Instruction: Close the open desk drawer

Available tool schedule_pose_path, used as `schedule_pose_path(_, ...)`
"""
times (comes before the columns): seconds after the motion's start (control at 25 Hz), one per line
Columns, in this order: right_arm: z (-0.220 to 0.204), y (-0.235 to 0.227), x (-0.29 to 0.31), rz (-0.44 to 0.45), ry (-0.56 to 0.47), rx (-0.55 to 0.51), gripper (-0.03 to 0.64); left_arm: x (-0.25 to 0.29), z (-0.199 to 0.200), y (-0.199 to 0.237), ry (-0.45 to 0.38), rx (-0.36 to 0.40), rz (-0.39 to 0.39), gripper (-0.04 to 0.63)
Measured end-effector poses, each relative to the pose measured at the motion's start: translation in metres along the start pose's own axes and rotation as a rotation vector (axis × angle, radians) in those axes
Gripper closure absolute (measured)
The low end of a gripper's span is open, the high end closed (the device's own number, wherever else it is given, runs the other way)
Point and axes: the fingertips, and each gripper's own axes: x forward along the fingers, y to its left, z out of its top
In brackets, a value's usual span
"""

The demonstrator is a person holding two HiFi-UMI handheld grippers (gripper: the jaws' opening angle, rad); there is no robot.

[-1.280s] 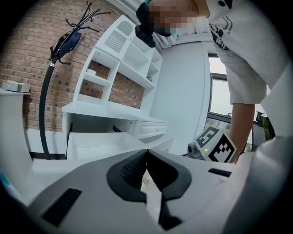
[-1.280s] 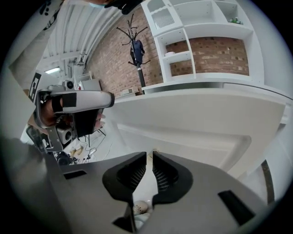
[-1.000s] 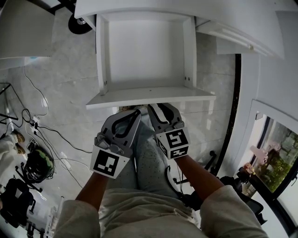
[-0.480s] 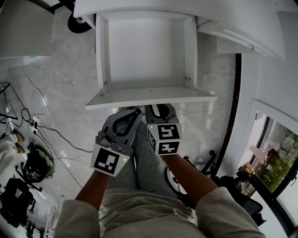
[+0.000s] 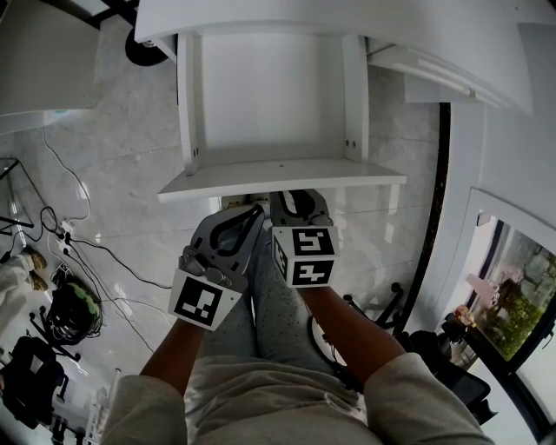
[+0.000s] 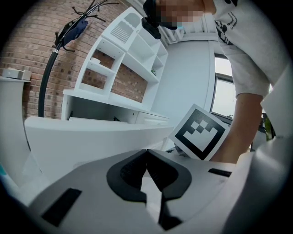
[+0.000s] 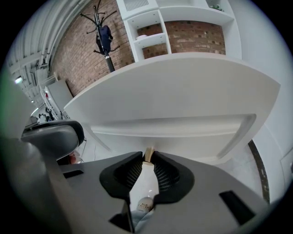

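Head view, looking steeply down. The drawer [image 5: 282, 178] stands pulled well out from under the white desk [image 5: 347, 22], its inside bare and its front panel nearest the person. Both claws sit just below that front panel, side by side over the person's legs, above a pale marble floor [image 5: 113, 174] with cables [image 5: 95, 248] lying at the left.

Left claw [image 5: 254, 211]: pointed up toward the underside of the drawer front, its tip just short of the panel's lower edge. Whether it touches the panel cannot be told. Its marker cube [image 5: 204, 300] faces the camera.

Right claw [image 5: 294, 200]: close beside the left one, its tip at or just under the edge of the drawer front. Its marker cube [image 5: 304, 255] sits directly behind.

Left gripper view. The left claw [image 6: 146, 151] is closed: the two black pads meet at the tip and nothing lies between them. The white drawer front [image 6: 91, 141] runs across just ahead, and the right claw's marker cube [image 6: 201, 132] shows at the right. White shelves [image 6: 132, 50] stand behind.

Right gripper view. The right claw [image 7: 149, 157] is parted by a narrow slit only and grips nothing. A small tan piece shows at the tip of the gap; what it is cannot be told. The drawer [image 7: 174, 105] fills the view close ahead, with a brick wall [image 7: 78, 55] and a coat stand [image 7: 105, 34] beyond.
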Motion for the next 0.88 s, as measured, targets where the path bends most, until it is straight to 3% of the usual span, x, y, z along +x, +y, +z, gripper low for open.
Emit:
schedule_pose_path(0.08, 0.004, -0.001, 0.002, 0.001, -0.001, 0.001, 0.520, 0.003, 0.003, 0.006, -0.008, -0.012, 0.010, 0.578)
schedule_pose_path(0.2, 0.010, -0.003, 0.006, 0.004, -0.006, -0.003, 0.520, 0.011, 0.011, 0.020, -0.058, -0.098, 0.057, 0.578)
schedule_pose_path(0.28, 0.014, -0.004, 0.010, 0.005, -0.009, -0.003, 0.520, 0.017, 0.014, 0.029, -0.073, -0.100, 0.066, 0.578)
schedule_pose_path(0.44, 0.021, -0.005, 0.016, 0.006, -0.014, 0.000, 0.520, 0.028, 0.012, 0.033, -0.010, 0.057, 0.001, 0.578)
schedule_pose_path(0.6, 0.031, -0.005, 0.022, 0.008, -0.018, 0.001, 0.520, 0.034, 0.016, 0.040, 0.004, 0.079, -0.017, 0.578)
schedule_pose_path(0.72, 0.033, -0.010, 0.023, 0.009, -0.018, 0.006, 0.520, 0.040, 0.019, 0.041, -0.011, 0.050, -0.009, 0.578)
schedule_pose_path(0.88, 0.042, -0.014, 0.027, 0.008, -0.027, 0.006, 0.520, 0.049, 0.029, 0.050, -0.069, -0.067, 0.041, 0.578)
